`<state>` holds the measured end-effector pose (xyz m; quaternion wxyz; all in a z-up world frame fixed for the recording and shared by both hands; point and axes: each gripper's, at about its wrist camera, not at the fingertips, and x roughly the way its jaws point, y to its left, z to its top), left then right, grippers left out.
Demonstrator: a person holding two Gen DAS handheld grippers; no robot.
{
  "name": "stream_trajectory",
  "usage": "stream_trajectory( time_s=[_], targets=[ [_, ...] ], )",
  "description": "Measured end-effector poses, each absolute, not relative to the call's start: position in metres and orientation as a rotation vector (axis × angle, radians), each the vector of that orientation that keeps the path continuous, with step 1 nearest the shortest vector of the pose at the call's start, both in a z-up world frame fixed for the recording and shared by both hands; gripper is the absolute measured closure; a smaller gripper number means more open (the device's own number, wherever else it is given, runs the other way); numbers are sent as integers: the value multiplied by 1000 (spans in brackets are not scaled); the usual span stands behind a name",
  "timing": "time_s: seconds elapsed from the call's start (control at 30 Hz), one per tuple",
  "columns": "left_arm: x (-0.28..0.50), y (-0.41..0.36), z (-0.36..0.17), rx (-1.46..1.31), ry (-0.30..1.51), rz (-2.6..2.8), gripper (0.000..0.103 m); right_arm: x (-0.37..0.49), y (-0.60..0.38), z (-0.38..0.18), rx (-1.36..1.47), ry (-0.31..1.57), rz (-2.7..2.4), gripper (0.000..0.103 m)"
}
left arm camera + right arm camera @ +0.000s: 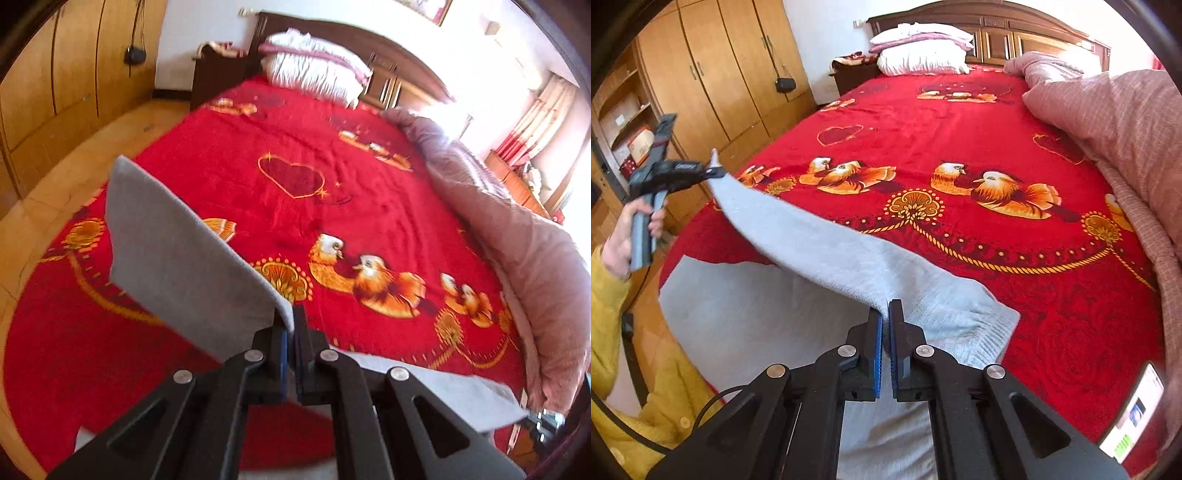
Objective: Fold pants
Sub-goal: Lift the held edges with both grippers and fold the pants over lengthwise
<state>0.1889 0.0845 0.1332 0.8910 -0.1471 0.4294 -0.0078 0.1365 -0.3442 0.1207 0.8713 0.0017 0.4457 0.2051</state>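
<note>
Here the grey pants (827,258) hang lifted over the near end of the bed, stretched as a band from the left of the right-wrist frame down to its lower middle, with more grey cloth lying flat on the red bedspread (997,122) below and to the left of that band. The right gripper (885,314) is pressed together on an edge of the fabric at the bottom centre, its blue pads (878,350) pinching the cloth beside a ribbed cuff (971,325) that lies just right of the fingers. At the left edge of that view, the left gripper (714,168) pinches the other end of the band, raised clear of the bed, held by a hand (624,240) in a yellow sleeve (646,387). In the left-wrist view the left gripper (290,321) is clamped on the cloth too, a grey panel rising from its tips toward the upper left. The bedspread carries golden duck patterns (997,188) and hearts. A pink quilt (1115,122) is bunched along the right side, white pillows (923,55) sit at the dark headboard (1015,26), and a wooden wardrobe (713,74) fills the upper left.
</note>
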Motion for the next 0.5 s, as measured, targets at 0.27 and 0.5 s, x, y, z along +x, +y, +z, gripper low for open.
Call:
stream_trajectory(
  time_s=[0.27, 0.5],
  targets=[
    [81, 66, 143, -199, 872, -28, 100, 92, -351, 122, 1, 982, 439, 98],
    [18, 64, 103, -261, 956, 19, 100, 65, -358, 96, -14, 1062, 444, 98]
  ],
)
